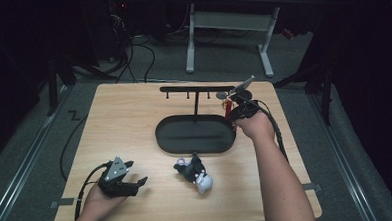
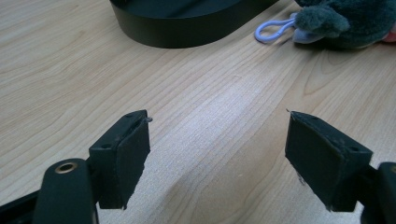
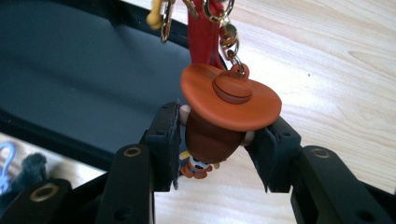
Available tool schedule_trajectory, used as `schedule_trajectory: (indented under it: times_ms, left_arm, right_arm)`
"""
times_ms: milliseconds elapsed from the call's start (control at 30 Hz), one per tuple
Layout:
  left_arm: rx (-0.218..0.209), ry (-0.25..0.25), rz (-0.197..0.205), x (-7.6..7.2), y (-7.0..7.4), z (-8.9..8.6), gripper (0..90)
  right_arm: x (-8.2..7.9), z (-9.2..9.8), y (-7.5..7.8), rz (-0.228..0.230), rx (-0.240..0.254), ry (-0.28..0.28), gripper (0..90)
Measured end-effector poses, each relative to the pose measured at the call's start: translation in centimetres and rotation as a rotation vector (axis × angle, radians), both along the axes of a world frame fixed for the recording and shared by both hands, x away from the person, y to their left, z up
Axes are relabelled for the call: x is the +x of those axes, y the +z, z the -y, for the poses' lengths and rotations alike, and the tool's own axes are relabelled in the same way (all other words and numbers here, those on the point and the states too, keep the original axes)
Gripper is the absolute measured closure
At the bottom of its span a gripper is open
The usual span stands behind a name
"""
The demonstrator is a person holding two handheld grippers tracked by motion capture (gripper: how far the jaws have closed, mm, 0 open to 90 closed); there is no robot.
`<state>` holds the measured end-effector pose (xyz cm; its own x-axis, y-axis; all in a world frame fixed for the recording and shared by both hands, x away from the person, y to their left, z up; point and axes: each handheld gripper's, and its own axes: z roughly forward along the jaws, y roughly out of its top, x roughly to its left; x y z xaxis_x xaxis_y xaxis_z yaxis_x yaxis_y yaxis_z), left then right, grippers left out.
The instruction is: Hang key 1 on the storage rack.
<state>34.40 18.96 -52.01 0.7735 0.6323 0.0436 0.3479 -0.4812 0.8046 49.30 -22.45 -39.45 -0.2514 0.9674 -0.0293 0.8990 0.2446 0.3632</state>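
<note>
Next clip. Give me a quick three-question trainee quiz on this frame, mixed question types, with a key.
1. True or false: the left gripper holds the plush toy.
2. What does the right gripper grip? A) the cowboy figure keychain B) the plush toy C) the black tray
3. Fill in: the hook rack stands in the black ____.

Key: 1 false, its fingers are apart over bare table. 2 A. 3 tray.

Orange-hatted figure keychain [image 3: 219, 116] hangs upright on red strap [image 3: 203, 32] beside black tray [image 3: 70, 70].
</note>
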Motion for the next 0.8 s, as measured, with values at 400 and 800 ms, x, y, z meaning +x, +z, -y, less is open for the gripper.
schedule_trajectory:
  times_ms: [400, 800]
  left_arm:
    - [-0.001, 0.002, 0.000, 0.1, 0.0, -0.1, 22.3]
    - [0.008, -0.012, 0.001, 0.0, -0.1, 0.4, 22.3]
  right_arm:
    - [0.9, -0.6, -1.7, 0.027, -0.004, -0.029, 37.5]
    - [-1.5, -0.3, -2.6, 0.071, 0.022, -0.016, 35.6]
